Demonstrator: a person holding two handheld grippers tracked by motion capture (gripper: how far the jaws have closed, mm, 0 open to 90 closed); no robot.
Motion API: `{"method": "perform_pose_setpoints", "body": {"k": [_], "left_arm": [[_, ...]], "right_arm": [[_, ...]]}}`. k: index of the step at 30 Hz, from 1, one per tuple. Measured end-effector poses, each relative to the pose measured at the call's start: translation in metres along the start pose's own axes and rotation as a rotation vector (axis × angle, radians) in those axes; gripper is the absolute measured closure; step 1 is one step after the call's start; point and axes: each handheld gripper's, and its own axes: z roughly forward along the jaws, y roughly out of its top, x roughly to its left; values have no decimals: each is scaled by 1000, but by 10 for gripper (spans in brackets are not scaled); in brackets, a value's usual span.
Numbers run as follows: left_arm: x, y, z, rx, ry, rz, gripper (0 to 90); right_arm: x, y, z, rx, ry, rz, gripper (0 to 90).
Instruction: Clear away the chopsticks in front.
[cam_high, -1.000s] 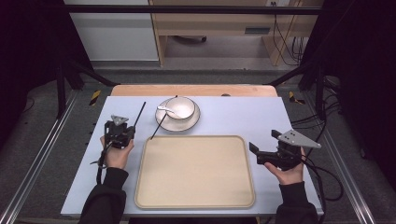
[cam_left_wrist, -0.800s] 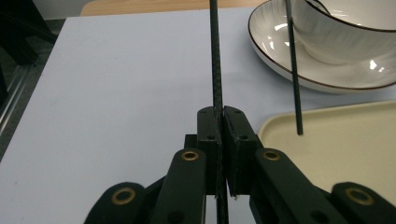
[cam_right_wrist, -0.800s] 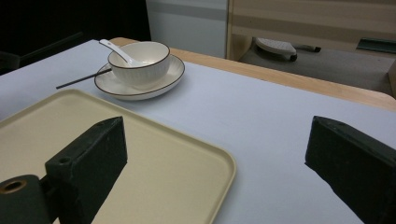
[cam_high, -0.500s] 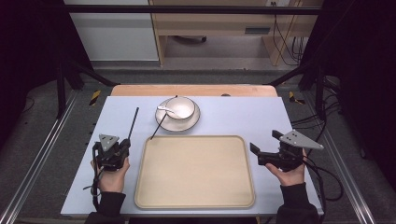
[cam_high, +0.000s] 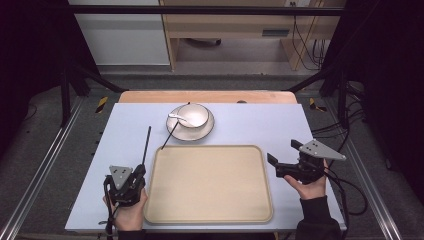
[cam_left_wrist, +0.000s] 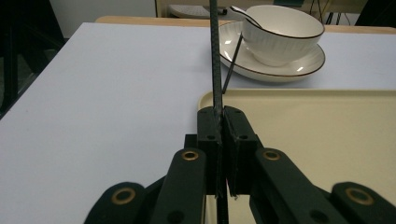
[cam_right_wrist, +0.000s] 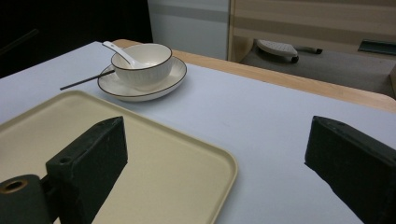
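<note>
Black chopstick (cam_left_wrist: 215, 56) clamped upright in left gripper (cam_left_wrist: 220, 122), right gripper (cam_right_wrist: 224, 158) fingers spread

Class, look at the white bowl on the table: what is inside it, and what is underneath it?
Inside the bowl rests a white spoon; the bowl's bottom is hidden. Underneath sits a plate, with a chopstick leaning on its rim.

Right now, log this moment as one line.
left gripper: shut on chopstick | right gripper: open, beside tray | second chopstick: on plate
</note>
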Motion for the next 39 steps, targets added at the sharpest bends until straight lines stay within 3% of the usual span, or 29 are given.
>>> {"method": "perform_pose_setpoints", "body": {"k": [6,11,17,31,39], "left_arm": [[-13,-18,-6,-6,10,-28,853],[-21,-29,-5,0,16,-12,853],[-25,-41,3,29,7,-25,853],[-31,-52,24,134,14,17,853],[-32,-48,32,196,9,28,853]], "right_arm": [[1,0,0,0,-2,-1,59],[0,0,-1,-2,-6,-1,59],[1,-1,0,5,-6,-7,60],[3,-2,3,11,-4,-8,60],[4,-2,4,17,-4,-8,60]]}}
